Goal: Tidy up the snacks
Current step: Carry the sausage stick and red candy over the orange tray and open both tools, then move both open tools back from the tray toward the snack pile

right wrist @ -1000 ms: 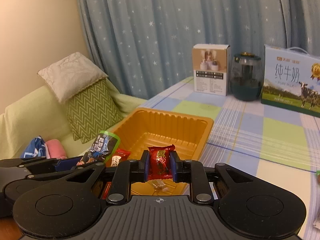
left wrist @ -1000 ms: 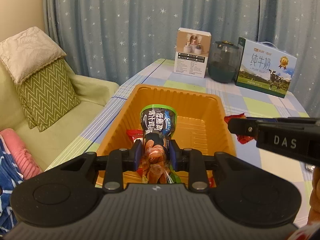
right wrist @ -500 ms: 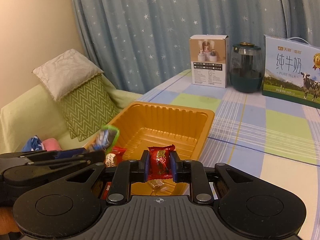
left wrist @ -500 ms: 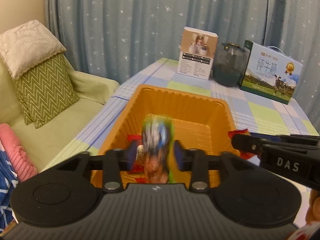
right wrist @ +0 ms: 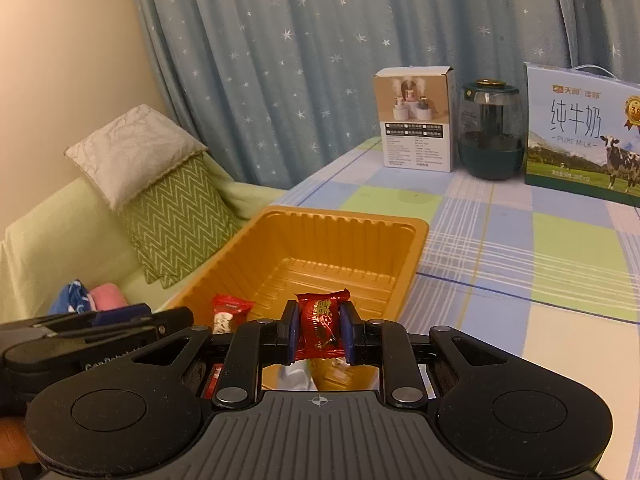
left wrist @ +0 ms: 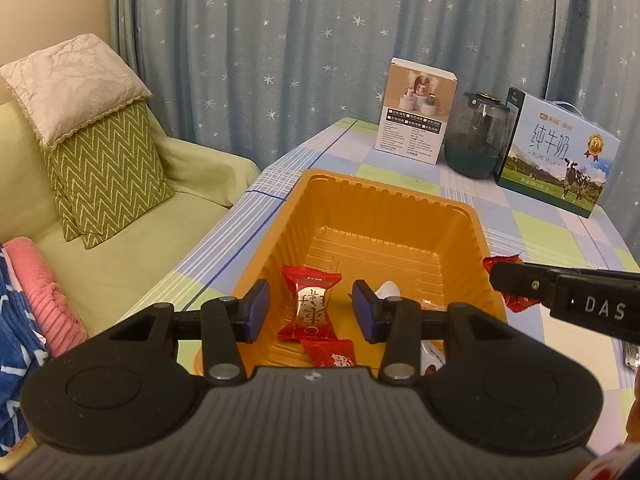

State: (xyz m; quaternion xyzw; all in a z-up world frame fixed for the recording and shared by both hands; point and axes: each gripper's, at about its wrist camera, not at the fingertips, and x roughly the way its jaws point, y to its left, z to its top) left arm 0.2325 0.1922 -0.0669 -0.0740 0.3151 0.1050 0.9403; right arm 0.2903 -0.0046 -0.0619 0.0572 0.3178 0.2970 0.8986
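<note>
An orange plastic tray (left wrist: 376,188) sits on the checked tablecloth. My left gripper (left wrist: 312,308) hangs over the tray's near end, open, with nothing between its pads. Below it, on the tray floor, lie a red-and-white candy (left wrist: 310,304), a second red candy (left wrist: 332,354) and a white wrapper (left wrist: 390,290). The blue-green packet is not in sight. My right gripper (right wrist: 320,334) is shut on a red candy (right wrist: 320,320) just over the tray's near right rim (right wrist: 404,280). In the left wrist view the right gripper (left wrist: 498,276) comes in from the right with that candy (left wrist: 518,304).
At the table's far end stand a white product box (left wrist: 416,112), a dark glass jar (left wrist: 478,136) and a milk carton (left wrist: 560,152). A green sofa with cushions (left wrist: 104,168) runs along the table's left edge. A silver wrapper (left wrist: 632,356) lies at the right.
My left gripper opened and let go of the blue-green packet, which dropped out of sight toward the tray. The right gripper kept its hold on the red candy and stayed in place.
</note>
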